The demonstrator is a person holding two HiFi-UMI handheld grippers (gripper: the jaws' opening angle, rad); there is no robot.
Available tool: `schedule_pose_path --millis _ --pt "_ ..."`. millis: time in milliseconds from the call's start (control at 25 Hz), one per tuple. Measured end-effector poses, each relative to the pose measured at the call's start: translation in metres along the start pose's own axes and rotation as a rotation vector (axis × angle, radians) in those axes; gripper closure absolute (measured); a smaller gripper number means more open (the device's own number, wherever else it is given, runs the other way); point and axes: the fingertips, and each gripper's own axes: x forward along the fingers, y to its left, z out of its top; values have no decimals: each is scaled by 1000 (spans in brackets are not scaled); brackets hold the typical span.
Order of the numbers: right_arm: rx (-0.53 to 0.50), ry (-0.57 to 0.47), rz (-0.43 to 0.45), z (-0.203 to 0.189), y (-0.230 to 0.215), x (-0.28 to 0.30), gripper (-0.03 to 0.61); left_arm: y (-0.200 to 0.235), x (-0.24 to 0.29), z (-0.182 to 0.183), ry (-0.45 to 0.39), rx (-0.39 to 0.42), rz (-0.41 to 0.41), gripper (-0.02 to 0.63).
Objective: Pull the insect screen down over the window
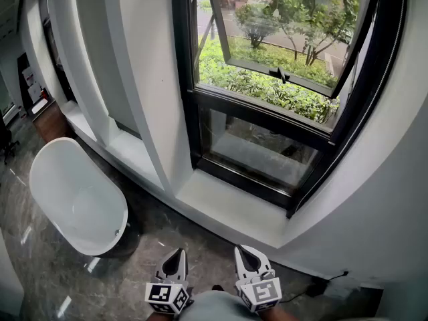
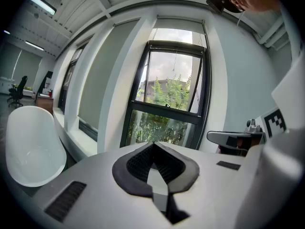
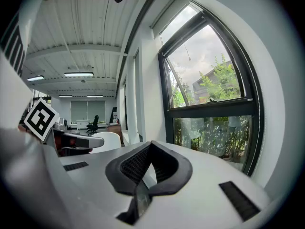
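facing a black-framed window (image 1: 264,112) straight ahead of left tongs (image 1: 178,253) and right tongs (image 1: 245,250), upper sash tilted outward onto greenery. topped by a white screen housing (image 2: 178,24) high above the tips, thin pull cord (image 2: 174,61) dangling. both tongs pressed together, pinching nothing, well short of the glass.

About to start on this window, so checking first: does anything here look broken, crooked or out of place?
Nothing stands out. The upper sash is tilted open outward, seemingly on purpose; its frame looks straight and unbroken. The left hand-held gripper and right hand-held gripper are shut, empty.
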Motion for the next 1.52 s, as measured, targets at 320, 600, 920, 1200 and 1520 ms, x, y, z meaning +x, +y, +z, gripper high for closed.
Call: schedule_pose_path --millis 320,600,920,1200,1520 --pt "-4 12 29 0 -5 -1 584 -7 1 -4 -1 -9 16 601" --pt "26 15 25 -4 -14 -5 583 -16 4 -7 10 5 9 601" --pt "64 19 30 -11 -22 -4 583 -23 5 0 9 38 12 601" --pt "66 34 33 -20 -26 -7 583 -26 12 -5 35 56 25 600" --pt "67 47 -1 -25 -45 0 584 -27 28 -3 66 125 32 600"
